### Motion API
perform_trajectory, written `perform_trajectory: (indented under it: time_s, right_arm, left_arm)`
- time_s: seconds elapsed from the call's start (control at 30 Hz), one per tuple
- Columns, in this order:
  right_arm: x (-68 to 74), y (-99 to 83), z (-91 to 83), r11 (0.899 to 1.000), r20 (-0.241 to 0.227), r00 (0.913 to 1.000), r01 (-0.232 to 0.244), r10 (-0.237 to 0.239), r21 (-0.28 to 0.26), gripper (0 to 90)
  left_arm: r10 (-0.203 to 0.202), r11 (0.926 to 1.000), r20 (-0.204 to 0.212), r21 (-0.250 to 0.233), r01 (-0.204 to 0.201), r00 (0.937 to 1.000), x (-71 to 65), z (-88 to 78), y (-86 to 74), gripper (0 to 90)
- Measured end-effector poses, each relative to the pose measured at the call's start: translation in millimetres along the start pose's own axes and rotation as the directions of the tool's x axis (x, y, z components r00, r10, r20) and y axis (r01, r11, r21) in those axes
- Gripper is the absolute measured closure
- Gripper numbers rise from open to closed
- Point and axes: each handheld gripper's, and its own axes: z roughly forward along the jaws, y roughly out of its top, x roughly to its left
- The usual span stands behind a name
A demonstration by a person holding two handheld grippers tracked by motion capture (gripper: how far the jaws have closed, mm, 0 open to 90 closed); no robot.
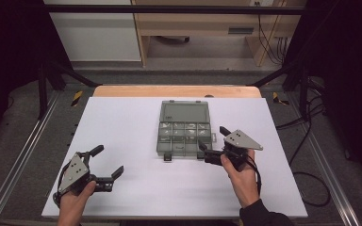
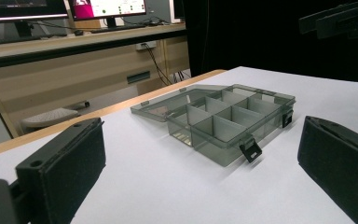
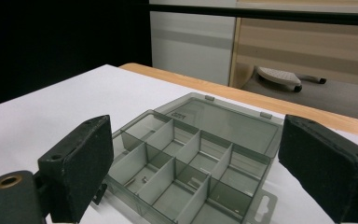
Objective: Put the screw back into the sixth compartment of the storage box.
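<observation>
Here, translucent grey compartmented plastic box (image 1: 184,128), lid flat open, on white table (image 1: 122,122).

One camera looked down on my desk (image 1: 122,122) from above; both of mine, riding low, shared the compartment box (image 2: 228,123).

The left hand (image 1: 73,200) comes in from the bottom edge and holds the left tool (image 1: 108,162) low over the near left part of the desk, its jaws spread wide and aimed forward and to the right. The right hand (image 1: 242,172), with a dark sleeve at the wrist, holds the right tool (image 1: 213,138) farther forward, jaws likewise wide apart and gripping nothing.
</observation>
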Motion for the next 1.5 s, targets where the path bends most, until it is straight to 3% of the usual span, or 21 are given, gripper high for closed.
perform_trajectory:
  time_s: [0.4,0.77,1.5]
  right_arm:
    - [-13.2,-9.0,-19.6,1.000,0.022,0.9998,0.001,-0.001,0.001,7.8]
    - [-25.2,-19.4,-39.2,0.997,0.033,0.9985,0.045,-0.043,-0.063,8.7]
    - [-51.7,-57.8,-72.8,0.998,0.040,0.9991,0.013,-0.011,-0.068,5.6]
  left_arm:
    - [0.001,1.0000,0.002,0.001,-0.001,1.0000,0.0,-0.2,0.0,0.6]
    - [0.000,1.0000,0.004,0.003,0.000,1.0000,0.3,-0.5,-0.1,0.6]
    - [-0.005,1.0000,-0.002,-0.001,0.005,1.0000,2.4,-2.3,-0.1,0.6]
